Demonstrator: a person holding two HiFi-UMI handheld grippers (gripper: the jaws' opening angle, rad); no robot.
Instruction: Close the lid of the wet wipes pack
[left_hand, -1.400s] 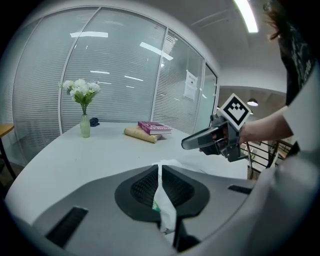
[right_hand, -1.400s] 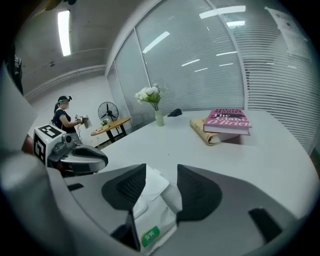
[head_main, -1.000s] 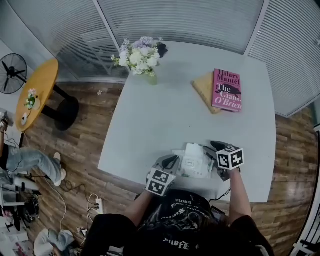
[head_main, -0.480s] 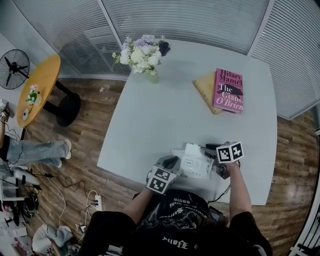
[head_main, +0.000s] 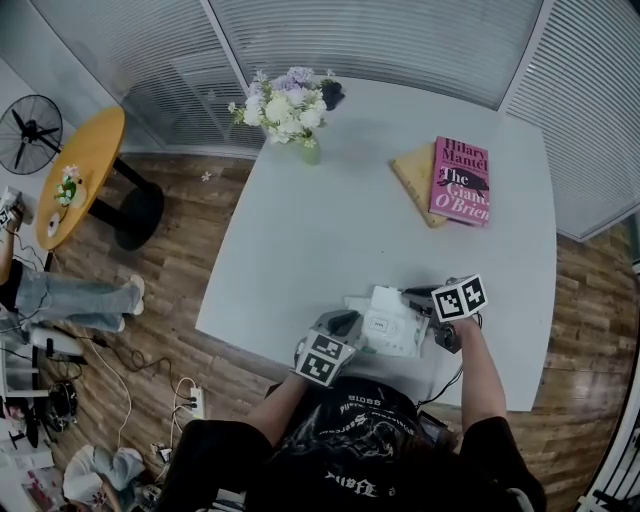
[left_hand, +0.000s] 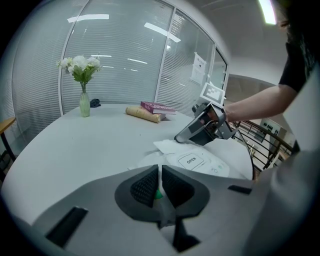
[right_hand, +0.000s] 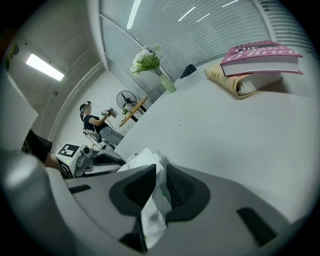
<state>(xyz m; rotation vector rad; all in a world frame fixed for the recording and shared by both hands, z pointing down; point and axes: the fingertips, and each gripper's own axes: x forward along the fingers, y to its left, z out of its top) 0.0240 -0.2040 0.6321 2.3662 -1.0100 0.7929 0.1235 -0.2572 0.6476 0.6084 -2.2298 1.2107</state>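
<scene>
Look along your left claw first. Its jaws are pressed together on a thin edge of the wet wipes pack, with a sliver of green showing in the slit. Your right claw has just been closing, and its own view shows a crumpled white fold of the pack pinched between the pads, hanging back toward the lens. The head view gives you none of that, because the claws' own bodies cover their jaws there. It only places the pack low and right of centre in the frame, between the two claws, at the near edge of the white table.

The pack is white and soft and lies flat. Only the left gripper view shows its top: a rounded flap printed OPEN, which seems to lie down on the pack. Whether it is sealed I cannot tell. A loose white sheet juts out past it, under the right claw's tip.

Further up the table, at the upper right of the head view, a pink book rests on a tan bundle. At the far edge, top centre, stands a vase of white flowers. Off the table at the upper left are a round yellow table and a fan.
</scene>
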